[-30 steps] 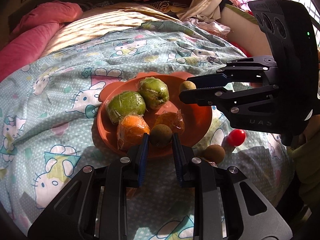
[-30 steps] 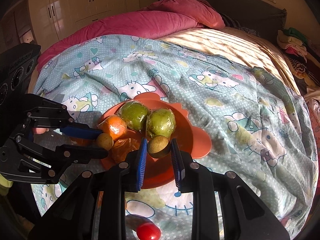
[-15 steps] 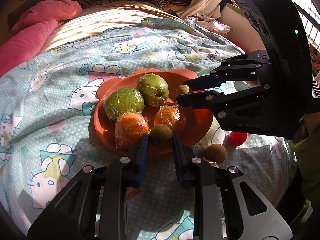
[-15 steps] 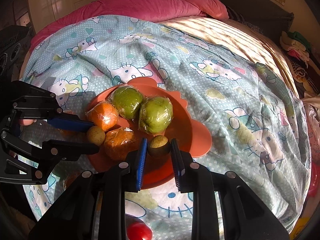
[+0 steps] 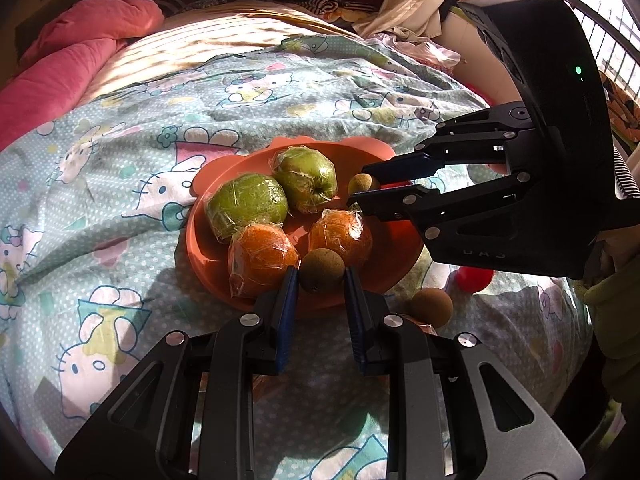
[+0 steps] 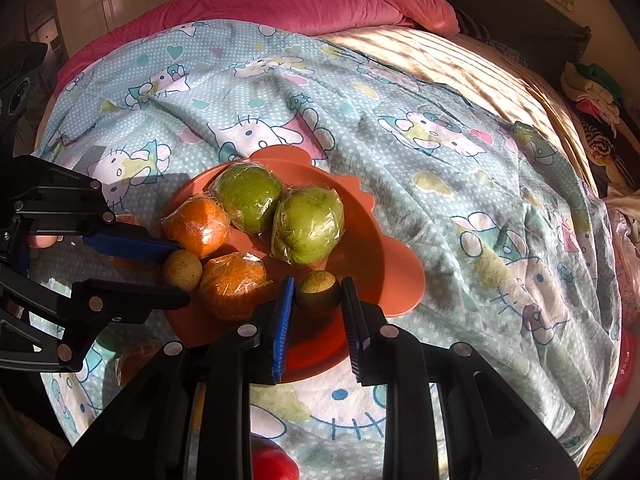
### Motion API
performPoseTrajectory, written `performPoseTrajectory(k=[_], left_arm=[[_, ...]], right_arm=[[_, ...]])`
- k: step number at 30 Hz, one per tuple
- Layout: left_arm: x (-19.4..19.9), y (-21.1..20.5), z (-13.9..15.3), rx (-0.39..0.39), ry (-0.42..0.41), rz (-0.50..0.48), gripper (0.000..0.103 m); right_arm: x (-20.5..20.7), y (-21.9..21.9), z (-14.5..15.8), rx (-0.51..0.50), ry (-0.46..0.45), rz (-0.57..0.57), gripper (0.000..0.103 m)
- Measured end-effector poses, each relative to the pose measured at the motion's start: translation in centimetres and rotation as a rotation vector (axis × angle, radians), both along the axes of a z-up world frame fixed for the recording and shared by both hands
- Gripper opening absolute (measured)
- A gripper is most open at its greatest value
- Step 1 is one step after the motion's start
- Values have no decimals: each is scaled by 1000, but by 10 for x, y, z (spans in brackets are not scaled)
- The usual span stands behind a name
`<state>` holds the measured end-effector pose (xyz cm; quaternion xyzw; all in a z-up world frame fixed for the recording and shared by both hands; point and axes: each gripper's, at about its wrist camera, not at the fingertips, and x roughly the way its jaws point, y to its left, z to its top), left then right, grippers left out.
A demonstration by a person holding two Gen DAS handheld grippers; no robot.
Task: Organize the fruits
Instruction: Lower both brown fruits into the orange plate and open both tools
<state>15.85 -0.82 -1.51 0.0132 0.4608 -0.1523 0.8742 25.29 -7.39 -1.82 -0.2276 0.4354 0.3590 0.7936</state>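
A cartoon-print bedsheet spreads out ahead of both grippers, and on it, directly in front of their fingertips, sits the orange plate. Two wrapped green apples lie at the plate's far side from the left gripper, and two wrapped oranges sit just beyond its left finger and ahead of it. That gripper is clamped on a small brown fruit over the plate's near rim. The right gripper grips a second brown fruit over the plate's edge nearest to it, to the right of the oranges as it looks. Judging by this, the work is well along: four wrapped fruits are on the plate and two brown ones look about to be set down. Still off the plate are a loose brown fruit on the sheet just right of the left gripper, a small red fruit below the right gripper's fingers, and what seems to be another wrapped orange to its lower left.
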Motion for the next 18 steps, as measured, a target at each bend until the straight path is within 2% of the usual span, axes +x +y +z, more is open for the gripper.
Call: performPoseTrajectory(k=[12,18], left_arm=[[0,0,-1,0,0,0,16],[-1,0,-1,-1,1,2,16]], right_arm=[[-1,-3,3,11,-1,-8,24],[-3,-7,8,29,-9,-16,31]])
